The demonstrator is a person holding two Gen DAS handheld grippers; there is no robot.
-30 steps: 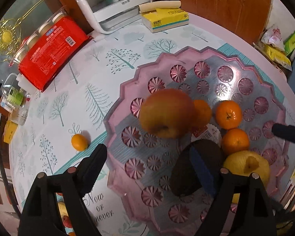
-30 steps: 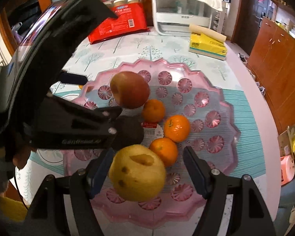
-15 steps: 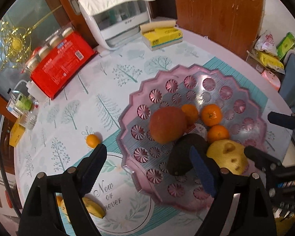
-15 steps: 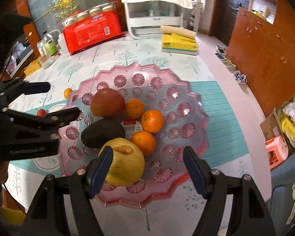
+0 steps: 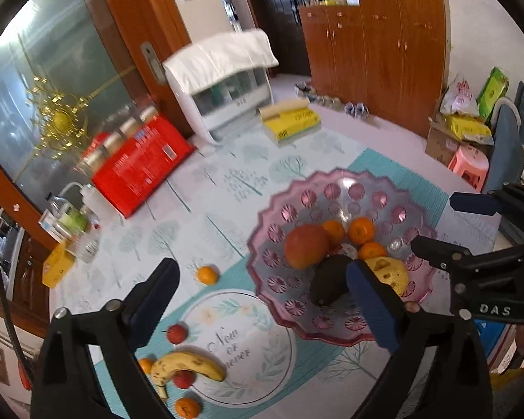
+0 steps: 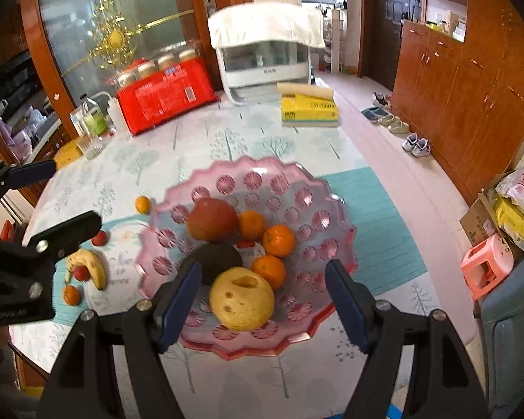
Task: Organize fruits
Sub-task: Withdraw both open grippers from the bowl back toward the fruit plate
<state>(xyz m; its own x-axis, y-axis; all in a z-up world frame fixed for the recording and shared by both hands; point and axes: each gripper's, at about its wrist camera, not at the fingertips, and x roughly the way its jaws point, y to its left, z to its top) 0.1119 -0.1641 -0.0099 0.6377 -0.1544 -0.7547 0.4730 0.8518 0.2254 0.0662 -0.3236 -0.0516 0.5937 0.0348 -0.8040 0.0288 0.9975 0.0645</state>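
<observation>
A pink scalloped plate (image 6: 297, 181) holds a red apple (image 6: 211, 219), a dark avocado (image 6: 220, 258), a yellow pear (image 6: 241, 298) and three small oranges (image 6: 277, 240). The plate also shows in the left wrist view (image 5: 377, 188). On the mat lie a banana (image 5: 187, 366), two small red fruits (image 5: 176, 333) and loose oranges (image 5: 206, 274). My left gripper (image 5: 262, 300) is open and empty above the mat left of the plate. My right gripper (image 6: 263, 289) is open and empty, high above the plate's near edge.
A red package (image 6: 166, 94), jars, bottles (image 6: 94, 118), a white appliance (image 6: 265, 59) and a yellow box (image 6: 309, 106) stand at the table's far side. A pink stool (image 6: 485, 265) and a cardboard box sit on the floor at right.
Both grippers have lifted up and back from the plate, open and empty. The pear and avocado stay on the plate. More of the table and the loose fruit came into view.
</observation>
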